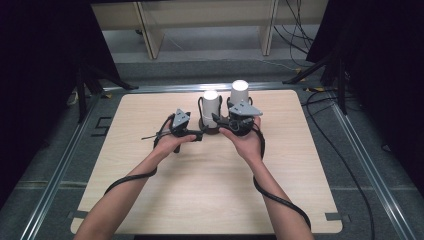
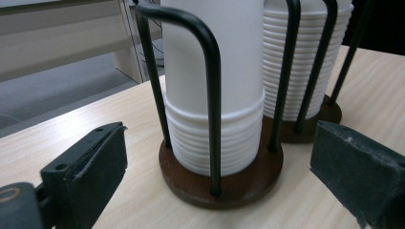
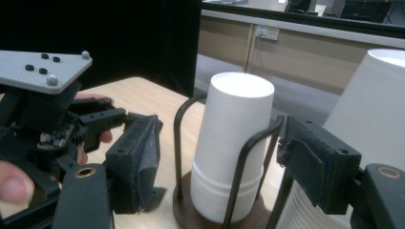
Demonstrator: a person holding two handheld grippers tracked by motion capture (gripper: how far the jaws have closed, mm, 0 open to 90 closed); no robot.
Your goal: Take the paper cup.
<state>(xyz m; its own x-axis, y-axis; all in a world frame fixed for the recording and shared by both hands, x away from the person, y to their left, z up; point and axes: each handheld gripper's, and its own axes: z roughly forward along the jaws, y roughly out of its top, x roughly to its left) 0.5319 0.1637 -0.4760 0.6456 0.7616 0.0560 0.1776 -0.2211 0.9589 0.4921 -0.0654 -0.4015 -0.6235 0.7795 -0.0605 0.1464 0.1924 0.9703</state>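
Two wire cup holders stand side by side near the table's far edge, each a round brown base with black wire loops around a stack of upturned white paper cups. The nearer stack (image 1: 210,106) (image 2: 215,86) (image 3: 229,143) sits left of the taller stack (image 1: 239,92) (image 2: 305,62) (image 3: 372,109). My left gripper (image 1: 195,134) (image 2: 219,162) is open, its jaws wide apart on either side of the nearer holder's base (image 2: 239,183) without touching it. My right gripper (image 1: 221,122) (image 3: 224,162) is open around the same stack from the other side, its pads clear of the cups.
The light wooden table (image 1: 210,190) has a metal rail (image 1: 60,170) around it. Pale shelving (image 1: 200,20) stands behind it, cables (image 1: 320,100) lie on the floor at the right, and black stand legs (image 1: 95,80) rise at both far corners.
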